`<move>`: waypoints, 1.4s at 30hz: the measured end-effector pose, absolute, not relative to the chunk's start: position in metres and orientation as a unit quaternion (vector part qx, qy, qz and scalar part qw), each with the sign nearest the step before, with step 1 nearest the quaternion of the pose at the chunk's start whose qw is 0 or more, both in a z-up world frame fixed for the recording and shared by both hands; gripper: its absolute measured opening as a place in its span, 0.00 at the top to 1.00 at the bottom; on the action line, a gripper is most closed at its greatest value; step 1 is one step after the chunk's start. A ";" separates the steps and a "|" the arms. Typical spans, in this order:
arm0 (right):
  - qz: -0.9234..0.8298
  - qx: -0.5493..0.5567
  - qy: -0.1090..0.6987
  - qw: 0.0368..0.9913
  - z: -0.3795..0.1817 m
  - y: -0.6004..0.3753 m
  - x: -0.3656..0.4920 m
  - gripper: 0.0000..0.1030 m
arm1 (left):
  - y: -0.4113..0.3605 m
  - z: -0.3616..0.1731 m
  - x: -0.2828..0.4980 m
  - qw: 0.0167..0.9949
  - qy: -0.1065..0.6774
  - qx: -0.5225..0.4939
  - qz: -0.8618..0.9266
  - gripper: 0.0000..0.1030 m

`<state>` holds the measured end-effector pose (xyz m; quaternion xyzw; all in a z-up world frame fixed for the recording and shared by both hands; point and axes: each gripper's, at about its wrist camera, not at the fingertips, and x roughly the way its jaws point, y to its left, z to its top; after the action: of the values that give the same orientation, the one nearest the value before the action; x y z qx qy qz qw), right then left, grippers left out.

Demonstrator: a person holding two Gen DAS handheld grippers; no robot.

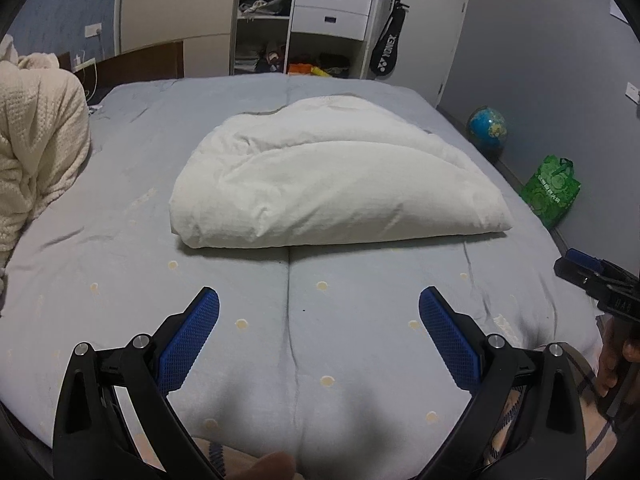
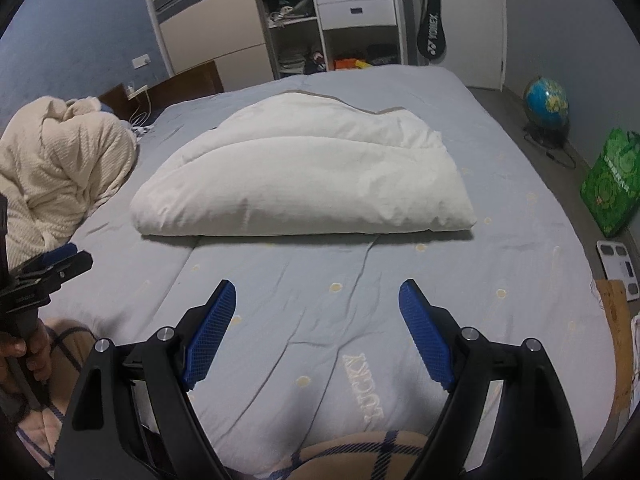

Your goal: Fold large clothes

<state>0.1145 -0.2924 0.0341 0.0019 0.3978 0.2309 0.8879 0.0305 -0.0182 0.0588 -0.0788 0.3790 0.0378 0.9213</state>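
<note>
Nearest the cameras, both tools hang over the near edge of the bed (image 1: 120,264) with their jaws spread wide and nothing between them: the left gripper (image 1: 319,312) in its own view, the right gripper (image 2: 317,304) in its own. Each also shows at the rim of the other's picture, the right one at the far right of the left view and the left one at the far left of the right view, so they sit side by side, apart. A plaid cloth (image 2: 360,456) lies just below the right gripper at the bed's near edge. Beyond a bare strip of grey sheet lies the duvet (image 1: 332,184), a white, puffy bundle already doubled over, resting mid-bed, straight ahead of both sets of jaws and touching neither. Its long axis runs left to right, across the line of the fingers, with a straight folded edge facing the grippers. Neither gripper looks clearly nearer; the left faces its left half, the right its right half, which suits a two-handed pinch at the near corners. A cream blanket (image 2: 68,168) is heaped at far left; a wardrobe (image 1: 304,20) stands beyond the bed.
</note>
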 end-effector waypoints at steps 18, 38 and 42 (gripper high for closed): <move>0.236 -0.047 0.340 0.909 0.045 -0.282 0.068 0.16 | -0.031 0.064 0.009 0.932 0.353 -0.064 0.046 0.06; 0.235 -0.042 0.344 0.908 0.043 -0.282 0.071 0.12 | -0.033 0.063 0.008 0.933 0.352 -0.058 0.041 0.06; 0.235 -0.038 0.345 0.908 0.042 -0.283 0.071 0.12 | -0.032 0.063 0.009 0.933 0.352 -0.059 0.039 0.06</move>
<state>0.0713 -0.2831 0.0425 -0.0383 0.3452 0.2353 0.9078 0.0085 -0.0318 0.0628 -0.0590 0.3519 0.0392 0.9334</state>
